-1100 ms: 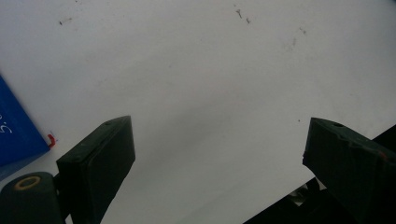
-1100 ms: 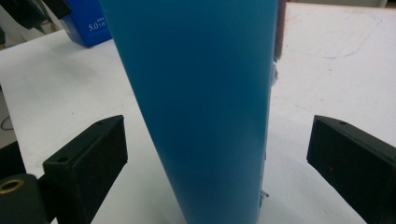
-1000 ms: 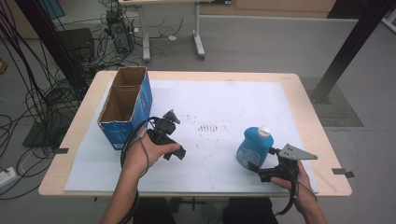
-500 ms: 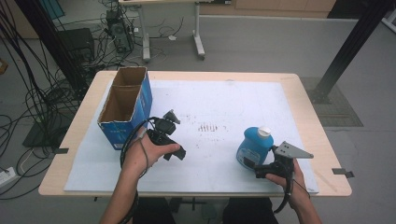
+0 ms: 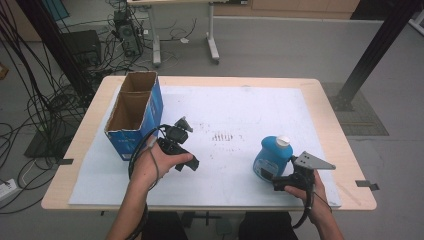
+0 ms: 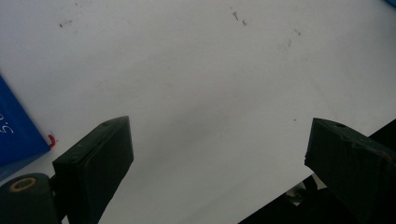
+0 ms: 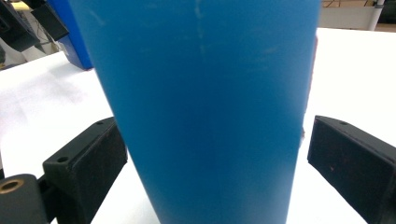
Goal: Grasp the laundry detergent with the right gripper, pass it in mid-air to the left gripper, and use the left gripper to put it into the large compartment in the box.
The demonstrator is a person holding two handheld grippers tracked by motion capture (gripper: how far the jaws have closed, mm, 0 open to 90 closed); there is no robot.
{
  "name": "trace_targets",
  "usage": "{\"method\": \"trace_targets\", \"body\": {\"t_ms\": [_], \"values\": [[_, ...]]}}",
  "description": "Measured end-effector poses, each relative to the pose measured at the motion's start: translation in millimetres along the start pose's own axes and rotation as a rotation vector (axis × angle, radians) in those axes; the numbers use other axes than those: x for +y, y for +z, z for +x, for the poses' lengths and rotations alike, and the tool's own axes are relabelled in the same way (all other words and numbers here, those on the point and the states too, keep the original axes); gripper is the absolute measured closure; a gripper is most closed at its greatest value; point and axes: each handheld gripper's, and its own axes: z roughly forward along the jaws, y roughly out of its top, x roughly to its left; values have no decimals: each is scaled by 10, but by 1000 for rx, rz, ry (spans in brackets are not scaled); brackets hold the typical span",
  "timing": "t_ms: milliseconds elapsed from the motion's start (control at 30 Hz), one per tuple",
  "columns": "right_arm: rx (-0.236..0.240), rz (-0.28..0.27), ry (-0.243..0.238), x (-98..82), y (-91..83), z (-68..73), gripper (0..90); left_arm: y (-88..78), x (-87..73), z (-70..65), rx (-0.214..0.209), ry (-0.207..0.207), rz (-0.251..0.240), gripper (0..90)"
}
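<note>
A blue bottle [image 5: 271, 156] with a white cap stands upright on the white sheet, front right. My right gripper [image 5: 272, 176] is low at its near side, open. In the right gripper view the bottle [image 7: 205, 93] stands between the jaws of the right gripper [image 7: 215, 163]. The left jaw is close against the bottle's side, and a small gap shows at the right jaw. My left gripper [image 5: 180, 145] is held in a hand beside the box, tilted down. In its own view the left gripper [image 6: 217, 163] is open wide over bare white sheet.
A blue cardboard box [image 5: 131, 114], open at the top, stands at the left of the table; its corner [image 6: 16, 130] is in the left gripper view. The white sheet [image 5: 240, 115] covers most of the wooden table. Cables and desk legs lie on the floor beyond.
The right hand has edged its gripper slightly left and forward, closer around the bottle's base. The left hand and its gripper have stayed where they were.
</note>
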Motion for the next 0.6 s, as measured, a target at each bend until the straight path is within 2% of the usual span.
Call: {"method": "trace_targets", "body": {"t_ms": [600], "values": [[2, -5, -1, 12, -3, -6, 47, -14, 8, -17, 9, 4, 1, 80]]}}
